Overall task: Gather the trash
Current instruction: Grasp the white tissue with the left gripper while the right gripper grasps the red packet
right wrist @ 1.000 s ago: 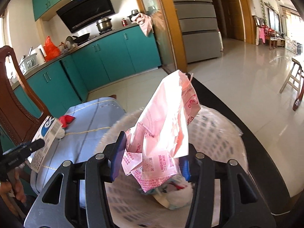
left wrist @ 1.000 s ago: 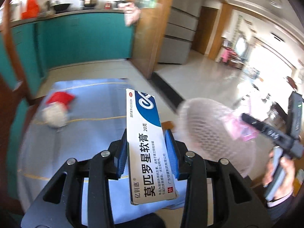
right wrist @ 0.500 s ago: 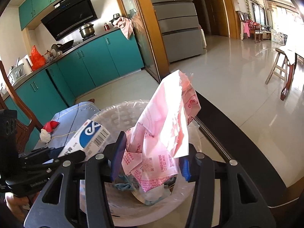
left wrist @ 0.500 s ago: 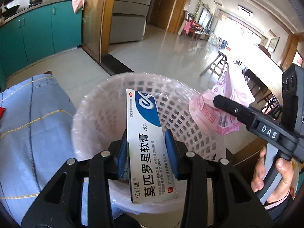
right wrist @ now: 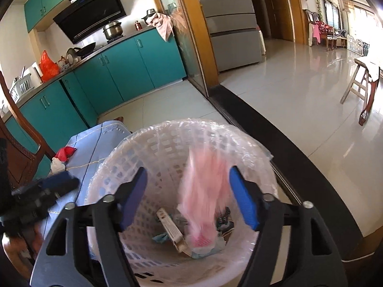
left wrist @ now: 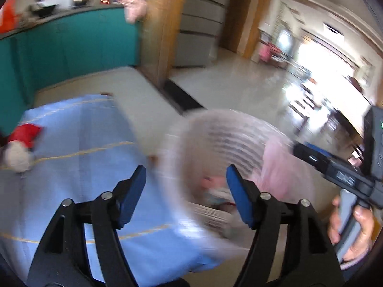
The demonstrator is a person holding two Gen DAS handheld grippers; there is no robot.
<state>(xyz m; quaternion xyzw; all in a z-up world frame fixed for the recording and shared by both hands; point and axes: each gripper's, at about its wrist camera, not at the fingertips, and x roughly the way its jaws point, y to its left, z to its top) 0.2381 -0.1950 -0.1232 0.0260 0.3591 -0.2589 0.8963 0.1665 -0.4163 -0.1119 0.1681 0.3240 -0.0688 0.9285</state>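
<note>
A white lattice trash basket (right wrist: 167, 143) lined with clear plastic stands beside the blue-clothed table; it is blurred in the left wrist view (left wrist: 229, 129). My right gripper (right wrist: 188, 198) is open above it, and the pink wrapper (right wrist: 205, 191) is falling, blurred, between its jaws. The medicine box (right wrist: 171, 229) lies at the basket bottom among other scraps. My left gripper (left wrist: 185, 191) is open and empty over the table edge and basket rim. A red and white scrap (left wrist: 20, 143) lies on the cloth at the left, also in the right wrist view (right wrist: 61, 159).
The blue tablecloth (left wrist: 83, 143) covers the table. A wooden chair back (right wrist: 16, 129) stands at the left. Teal kitchen cabinets (right wrist: 119, 71) line the far wall. A dark threshold strip (right wrist: 275, 138) crosses the shiny tile floor.
Both grippers opened. The medicine box left my left gripper and now lies in the basket. The pink wrapper left my right gripper and is dropping. The left gripper swung back toward the table.
</note>
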